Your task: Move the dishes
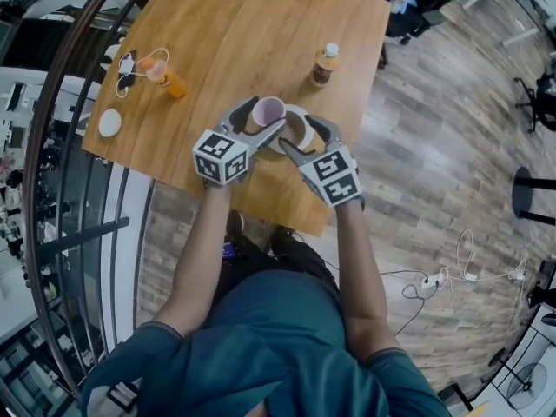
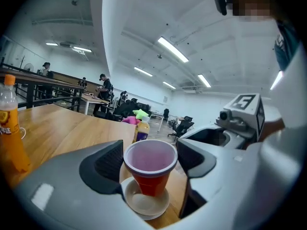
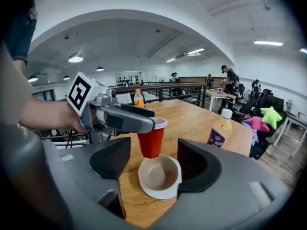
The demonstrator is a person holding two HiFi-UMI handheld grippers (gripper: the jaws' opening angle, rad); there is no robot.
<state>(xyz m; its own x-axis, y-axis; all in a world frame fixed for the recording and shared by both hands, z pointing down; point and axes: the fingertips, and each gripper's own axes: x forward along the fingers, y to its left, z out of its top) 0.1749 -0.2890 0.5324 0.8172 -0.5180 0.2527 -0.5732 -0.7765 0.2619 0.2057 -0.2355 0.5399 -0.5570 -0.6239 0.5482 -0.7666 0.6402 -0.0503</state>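
1. Red cup (image 2: pixel 149 169) - light, thin-walled, easily crushed - hangs just above the bowl (image 3: pixel 160 176), pinched near its rim by the left gripper (image 2: pixel 151 158); keep the squeeze gentle.
2. Bowl sits on the counter (image 3: pixel 201 123) between the right gripper's (image 3: pixel 153 161) spread fingers (image 3: pixel 112 159) - stiff, likely slick; take its rim.

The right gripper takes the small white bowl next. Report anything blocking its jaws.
Nothing visible does. The small white round bowl lies on the wooden table between the open jaws of the right gripper. The red plastic cup, gripped by the left gripper, hangs over the bowl's far rim, clear of those jaws.
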